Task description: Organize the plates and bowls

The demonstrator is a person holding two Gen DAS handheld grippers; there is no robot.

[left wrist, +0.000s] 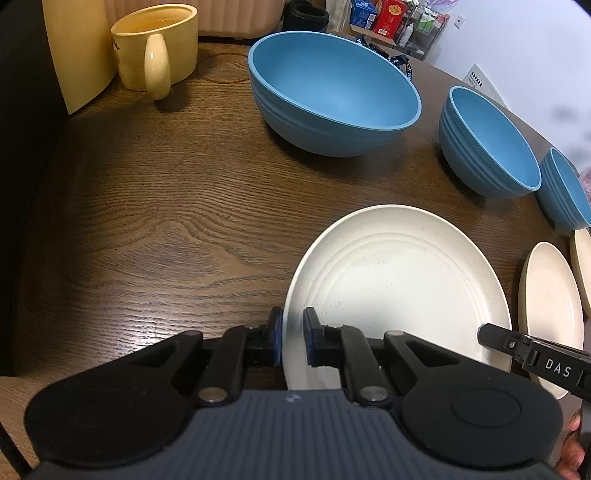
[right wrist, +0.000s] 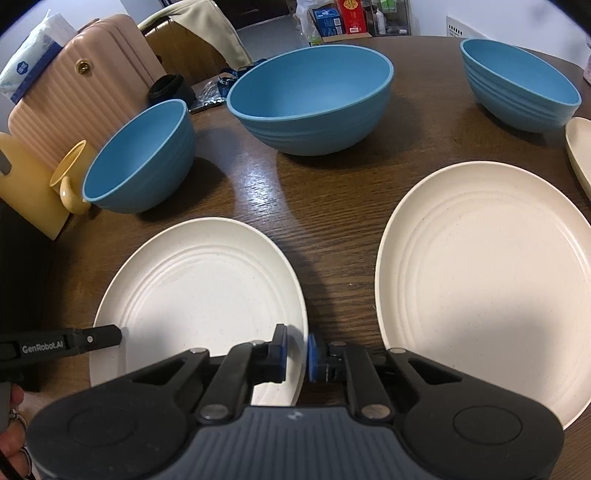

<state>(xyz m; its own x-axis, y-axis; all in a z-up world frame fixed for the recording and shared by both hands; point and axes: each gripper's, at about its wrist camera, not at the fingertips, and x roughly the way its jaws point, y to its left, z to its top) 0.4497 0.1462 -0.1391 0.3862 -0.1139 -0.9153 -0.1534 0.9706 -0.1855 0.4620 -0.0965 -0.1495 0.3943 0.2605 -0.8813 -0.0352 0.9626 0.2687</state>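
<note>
A white plate (left wrist: pixel 399 280) lies on the dark wood table (left wrist: pixel 166 221). My left gripper (left wrist: pixel 292 332) straddles its left rim, jaws narrowly apart around the edge. My right gripper (right wrist: pixel 296 350) straddles the right rim of the same white plate (right wrist: pixel 199 284), jaws also narrowly apart. A second, larger cream plate (right wrist: pixel 487 280) lies to the right, and a third plate's edge (right wrist: pixel 580 155) shows at far right. Three blue bowls stand behind: a big one (right wrist: pixel 314 99), a medium one (right wrist: pixel 144 158) and another (right wrist: pixel 517 85).
A yellow mug (left wrist: pixel 155 48) stands at the table's back left beside a yellow board (left wrist: pixel 77 48). A pink ribbed case (right wrist: pixel 77 99) with a tissue pack sits beyond the table edge. Shelves with boxes (right wrist: pixel 343 18) stand behind.
</note>
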